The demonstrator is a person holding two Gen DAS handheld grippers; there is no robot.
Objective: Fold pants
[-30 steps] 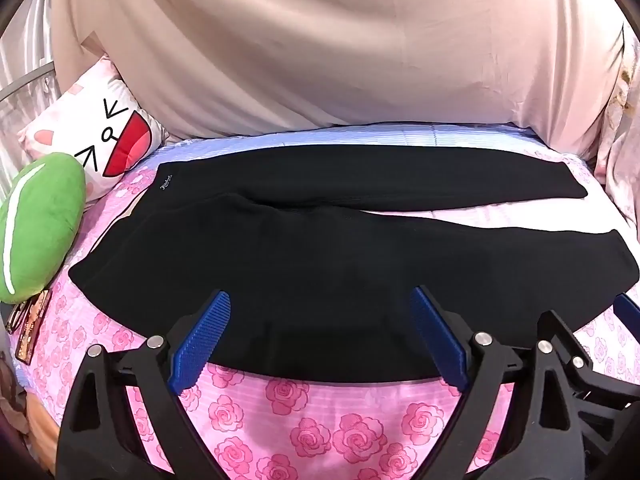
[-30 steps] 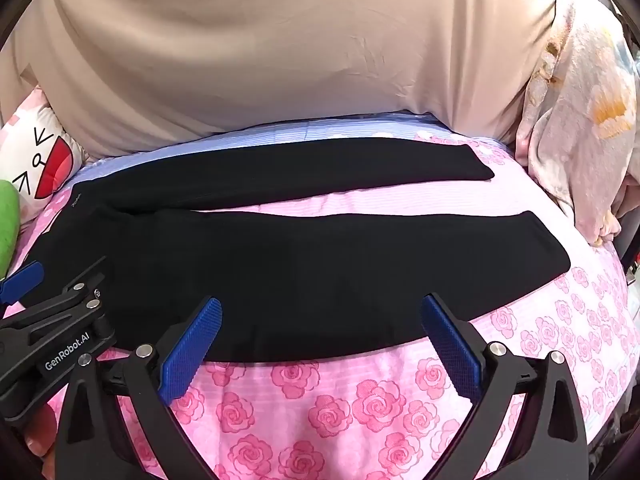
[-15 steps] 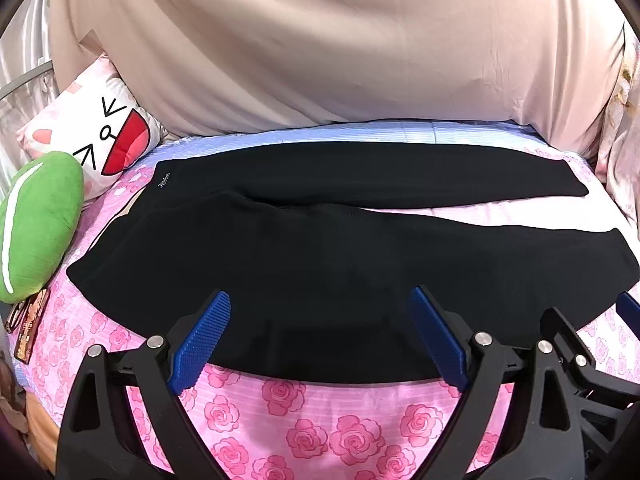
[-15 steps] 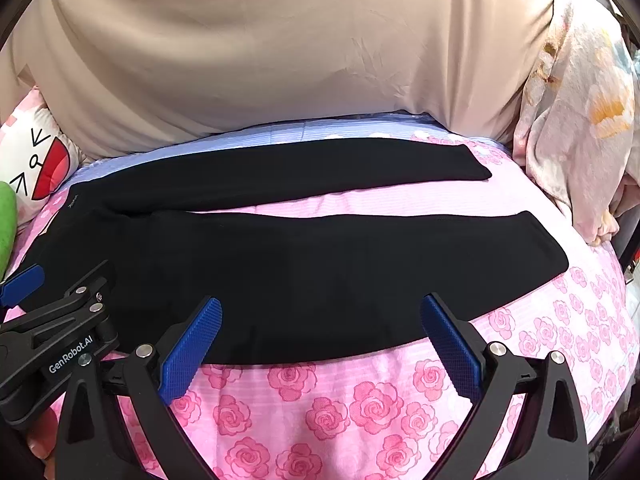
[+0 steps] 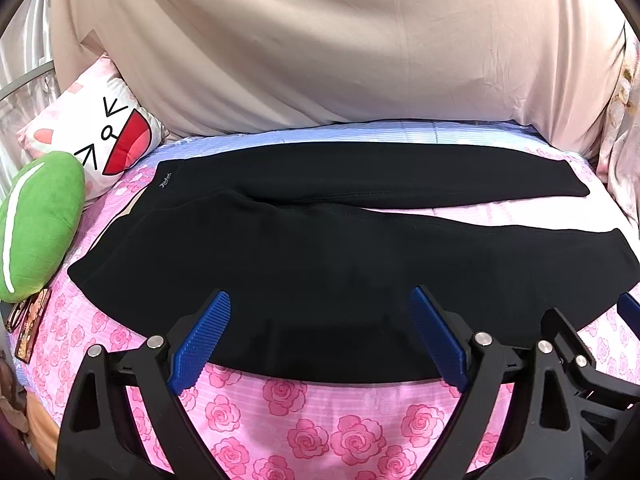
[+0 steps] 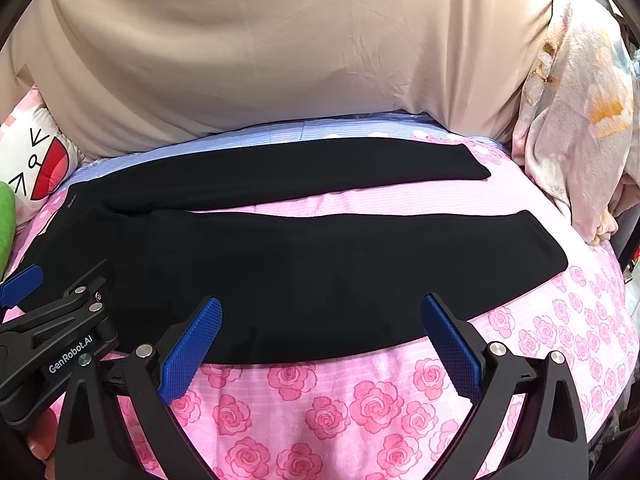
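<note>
Centrally: black pants (image 5: 320, 256), laid flat across a rose-print pink bedsheet (image 5: 304, 412), waistband toward 9 o'clock, both legs running toward 3 o'clock and parted in a narrow V; no fold yet made. Spread full-length, presumably so the near leg can be carried over the far one as a first fold. Left gripper (image 5: 318, 344): at 6 o'clock in its own view, blue-padded fingers (image 5: 200, 344) spread wide, holding nothing, poised over the near hem-side edge of the hip section. Right gripper (image 6: 320, 344): likewise at 6 o'clock in its view, fingers (image 6: 450, 346) apart and empty, poised over the near leg's edge; the pair sit side by side, apparently to pinch that edge at two places. Surroundings: cartoon-face pillow (image 5: 92, 136) at 10 o'clock, green plush (image 5: 36, 220) at 9 o'clock, beige draped cloth (image 5: 340, 48) at 12 o'clock, floral bedding (image 6: 576, 120) bunched at 2 o'clock. Containers: none in view.
</note>
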